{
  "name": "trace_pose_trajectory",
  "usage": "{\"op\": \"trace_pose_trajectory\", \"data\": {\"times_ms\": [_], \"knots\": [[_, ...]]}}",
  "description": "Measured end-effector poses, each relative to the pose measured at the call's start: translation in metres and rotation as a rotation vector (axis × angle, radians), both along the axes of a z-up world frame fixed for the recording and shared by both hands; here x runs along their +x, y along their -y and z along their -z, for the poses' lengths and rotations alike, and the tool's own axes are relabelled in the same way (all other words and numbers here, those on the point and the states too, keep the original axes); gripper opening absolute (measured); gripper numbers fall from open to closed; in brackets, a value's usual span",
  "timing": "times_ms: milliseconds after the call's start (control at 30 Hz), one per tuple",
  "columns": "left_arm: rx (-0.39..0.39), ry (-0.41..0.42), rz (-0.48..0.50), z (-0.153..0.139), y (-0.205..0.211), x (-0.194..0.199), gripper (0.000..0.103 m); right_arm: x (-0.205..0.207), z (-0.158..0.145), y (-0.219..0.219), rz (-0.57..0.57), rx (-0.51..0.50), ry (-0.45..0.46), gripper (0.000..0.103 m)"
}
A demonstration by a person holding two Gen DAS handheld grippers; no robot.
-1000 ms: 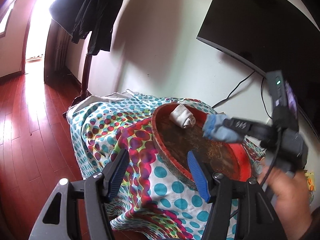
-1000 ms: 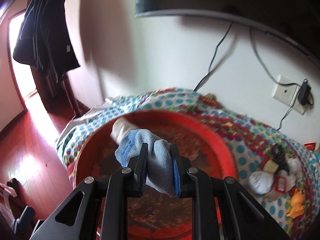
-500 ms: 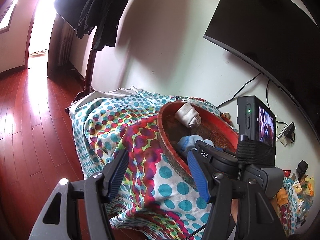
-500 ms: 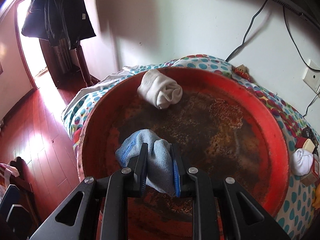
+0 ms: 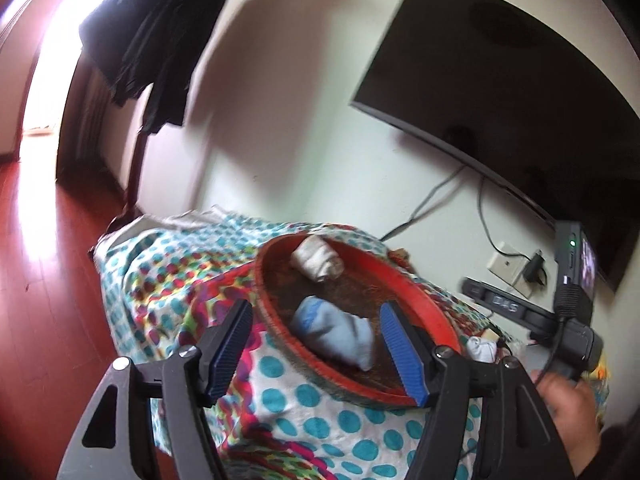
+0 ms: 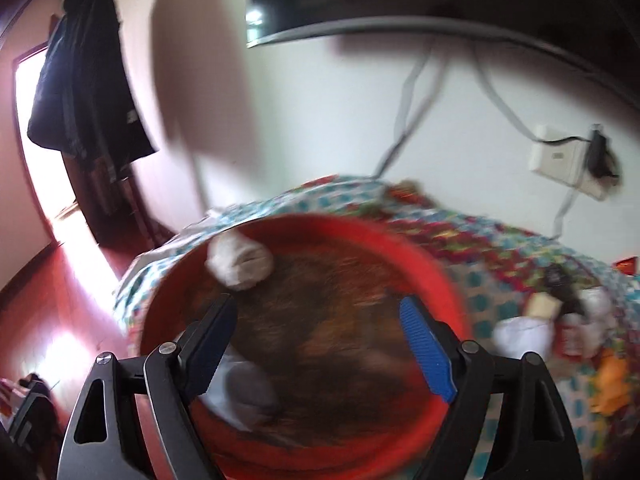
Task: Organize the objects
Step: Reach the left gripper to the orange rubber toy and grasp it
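room: pale wall, dark tv (image 5: 504,92) mounted above, red wood floor (image 5: 36,248), dark clothes (image 5: 160,40) hung by a bright doorway.
table (image 5: 168,280): draped in a polka-dot cloth.
red tray (image 5: 424,300): round, on the cloth, brown worn floor.
blue sock (image 5: 336,332): lying loose in the tray's near part, touching neither tongs.
white sock (image 5: 318,258): rolled, at the tray's far rim, apart from the blue one.
clutter (image 6: 560,320): small items, another white bundle among them, on the cloth right of the tray; blurred.
left tongs (image 5: 316,348): wide open, empty, hovering before the tray.
right tongs (image 6: 320,340): wide open, empty, above the tray; its view is motion-blurred.
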State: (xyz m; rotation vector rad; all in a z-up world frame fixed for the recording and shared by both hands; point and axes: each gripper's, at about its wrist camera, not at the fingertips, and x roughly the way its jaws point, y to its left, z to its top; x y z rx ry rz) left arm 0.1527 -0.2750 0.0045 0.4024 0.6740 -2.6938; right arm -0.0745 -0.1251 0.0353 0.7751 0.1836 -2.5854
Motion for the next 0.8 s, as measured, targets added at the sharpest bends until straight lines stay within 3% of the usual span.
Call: {"op": "trace_pose_trajectory", "data": {"times_ms": [133, 233, 300, 433, 533, 800], "knots": [[0.034, 0.021, 0.144, 0.014, -0.017, -0.023, 0.070, -0.032, 0.003, -0.119, 0.286, 0.096, -0.061, 0.087], [0.010, 0.046, 0.192, 0.017, -0.036, -0.029, 0.072, -0.051, 0.017, -0.211, 0.453, 0.105, -0.025, 0.087], [-0.035, 0.045, 0.252, 0.016, -0.056, -0.034, 0.073, -0.056, 0.024, -0.260, 0.541, 0.080, -0.006, 0.087], [-0.194, 0.132, 0.364, 0.017, -0.105, -0.052, 0.073, -0.060, 0.035, -0.346, 0.689, 0.020, 0.016, 0.088], [-0.263, 0.190, 0.441, 0.017, -0.138, -0.070, 0.073, -0.064, 0.040, -0.374, 0.719, 0.024, 0.011, 0.088], [-0.371, 0.211, 0.505, 0.005, -0.197, -0.124, 0.073, -0.068, 0.061, -0.403, 0.720, -0.062, 0.039, 0.092]]}}
